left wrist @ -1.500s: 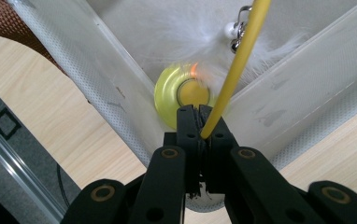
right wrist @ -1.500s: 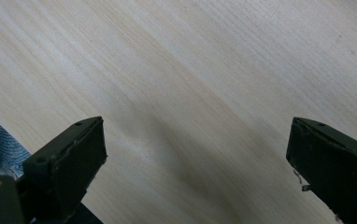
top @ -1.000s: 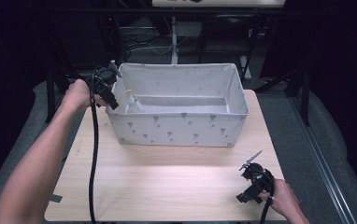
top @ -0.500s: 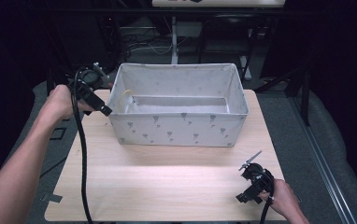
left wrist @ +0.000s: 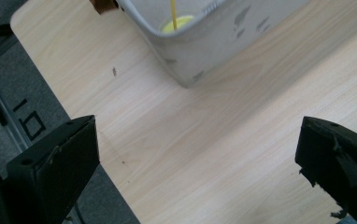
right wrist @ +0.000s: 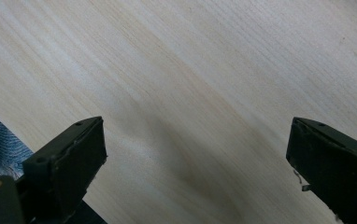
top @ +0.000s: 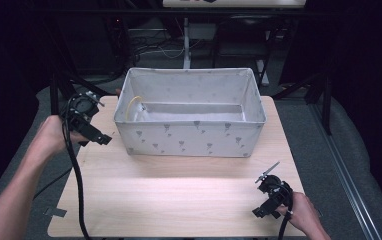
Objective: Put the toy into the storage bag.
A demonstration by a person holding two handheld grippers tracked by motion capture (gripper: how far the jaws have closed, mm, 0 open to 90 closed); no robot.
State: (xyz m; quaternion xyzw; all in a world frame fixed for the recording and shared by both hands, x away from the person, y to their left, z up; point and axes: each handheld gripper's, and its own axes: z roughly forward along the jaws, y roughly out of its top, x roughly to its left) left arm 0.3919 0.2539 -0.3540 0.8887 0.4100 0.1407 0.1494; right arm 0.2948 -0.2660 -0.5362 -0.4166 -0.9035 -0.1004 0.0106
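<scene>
- The left gripper (top: 90, 131) has its two black jaws spread wide over bare wood, and they have just been opening, with nothing between them; in the left gripper view the same gripper (left wrist: 197, 172) frames only tabletop.
- A thin yellow loop of cord or band (top: 130, 106) hangs inside the left end wall of the box, well apart from those jaws; in the left gripper view it shows as a yellow strand (left wrist: 173, 14) running down to a yellow patch inside the box.
- The box is a pale grey rectangular fabric storage bin (top: 189, 142) printed with small dark marks, standing open-topped on the far half of the table, just beside the left gripper.
- The right gripper (top: 268, 197) rests at the table's near right corner, far from the bin; in the right gripper view it (right wrist: 197, 161) stands with jaws wide apart and empty.
- The light wooden table (top: 179, 195) carries everything.
</scene>
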